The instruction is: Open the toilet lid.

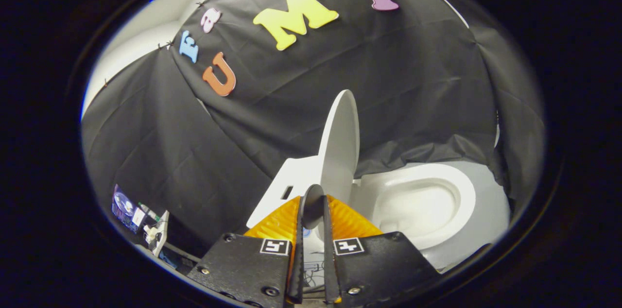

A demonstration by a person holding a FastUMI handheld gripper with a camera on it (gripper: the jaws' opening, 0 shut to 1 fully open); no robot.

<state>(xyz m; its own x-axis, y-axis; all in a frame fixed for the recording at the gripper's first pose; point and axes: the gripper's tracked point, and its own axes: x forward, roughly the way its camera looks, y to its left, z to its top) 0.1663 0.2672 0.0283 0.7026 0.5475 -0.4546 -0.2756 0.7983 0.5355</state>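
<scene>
**Lid raised, fingers nearly closed on its edge**

Gripper with black bodies and orange ribbed fingers sits low in the gripper view, fingers drawn close with only a narrow slot between them. The lower edge of the white oval plastic toilet lid runs down into that slot, and a dark rounded pad tip overlaps it there. Cannot tell whether both fingers actually press on the lid or just bracket it.

Lid stands roughly upright, tilted a bit, seen nearly edge-on, rising from just ahead of the fingertips against the black cloth wall. White boxy tank body lies just beside the lid's base, touching it. White ceramic toilet bowl with its oval seat ring is open and exposed on the lid's other side, beyond the fingers. Small clutter of packets and bottles lies well apart, low by the cloth wall.
</scene>
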